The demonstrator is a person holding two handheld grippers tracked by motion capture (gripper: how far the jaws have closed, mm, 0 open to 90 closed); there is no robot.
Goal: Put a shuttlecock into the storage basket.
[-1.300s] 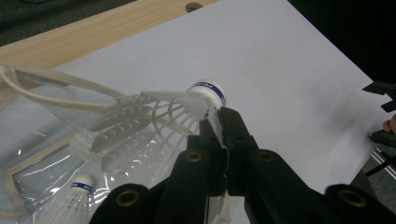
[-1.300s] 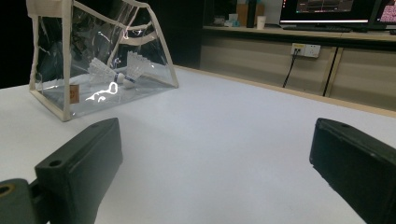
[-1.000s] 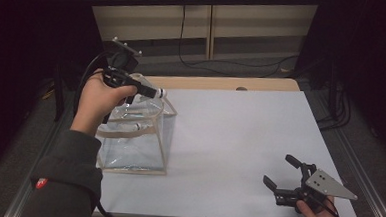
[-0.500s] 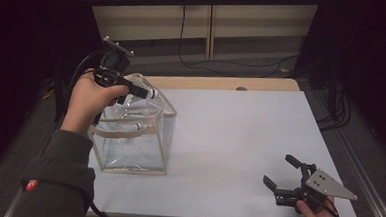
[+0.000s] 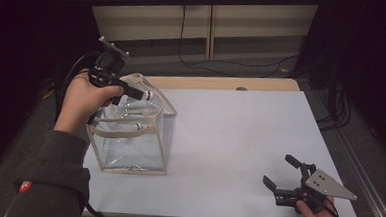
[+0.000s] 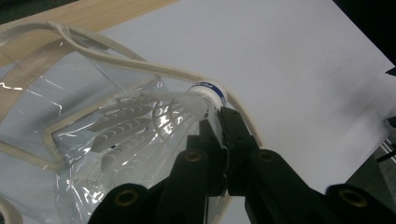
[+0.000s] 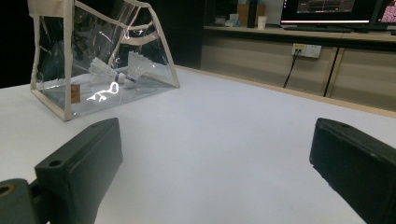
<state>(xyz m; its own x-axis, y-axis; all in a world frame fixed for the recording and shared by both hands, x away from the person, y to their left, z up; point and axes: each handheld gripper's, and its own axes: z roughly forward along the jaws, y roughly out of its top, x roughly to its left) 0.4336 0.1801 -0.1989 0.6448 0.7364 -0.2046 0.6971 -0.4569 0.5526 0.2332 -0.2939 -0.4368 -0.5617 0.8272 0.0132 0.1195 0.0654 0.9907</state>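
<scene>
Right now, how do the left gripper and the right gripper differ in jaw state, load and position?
The left gripper is shut on a shuttlecock, held up over the clear bag; the right gripper holds nothing.
The left gripper's jaws are pinched together; the right gripper's stand wide apart.
The right gripper sits low at the table's near right corner.
Both have black jaws.

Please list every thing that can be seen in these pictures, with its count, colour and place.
Clear plastic bag with beige trim: one, transparent, table's left side.
White feather shuttlecock with blue-banded cork: one, pinched at the bag's top edge.
Shuttlecocks inside the bag: two, white, on its bottom.
White table: one, with a wooden far edge.
Monitors: at least two, lit, on the background desk.
Left gripper: black, shut on the shuttlecock.
Right gripper: black, open, near right corner.
</scene>
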